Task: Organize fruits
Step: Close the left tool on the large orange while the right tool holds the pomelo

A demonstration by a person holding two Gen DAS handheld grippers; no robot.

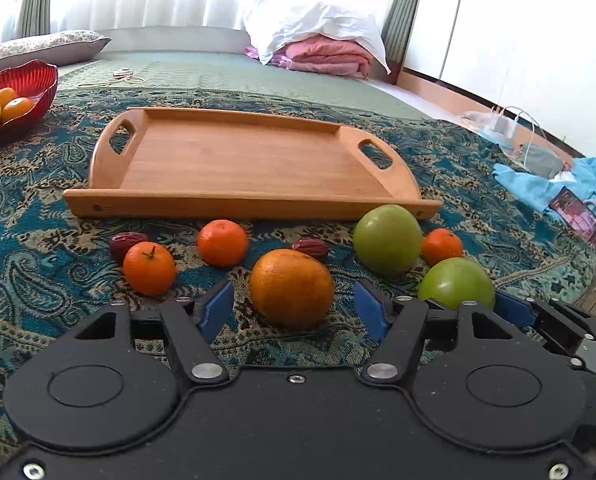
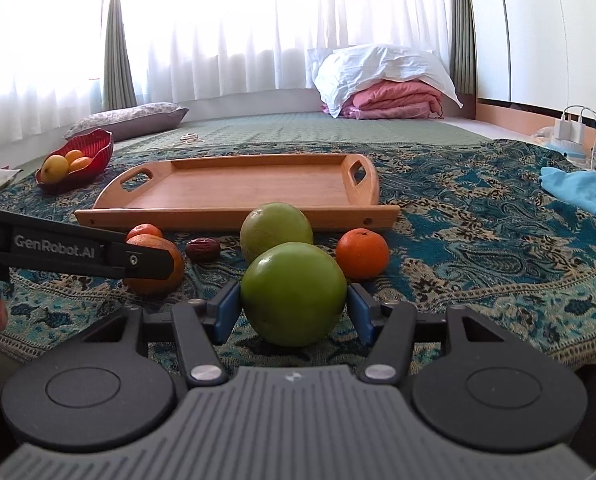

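An empty wooden tray [image 1: 254,160] [image 2: 238,188] lies on the patterned cloth. In front of it lie fruits. My left gripper [image 1: 294,308] is open, its blue pads either side of a large orange [image 1: 292,288] [image 2: 166,276] with gaps. My right gripper [image 2: 294,312] stands around a green apple [image 2: 294,292] [image 1: 456,282], its pads right at the apple's sides; the apple rests on the cloth. A second green apple [image 1: 388,240] [image 2: 276,228], three small tangerines [image 1: 150,268] [image 1: 223,243] [image 1: 442,246] and two red dates [image 1: 126,242] [image 1: 312,247] lie around.
A red bowl [image 1: 30,80] [image 2: 94,148] with yellow and orange fruit stands at the far left. Blue cloth [image 1: 570,184] and a charger with cables [image 1: 506,124] lie at the right. Folded bedding [image 1: 322,52] and a pillow [image 1: 46,46] are behind.
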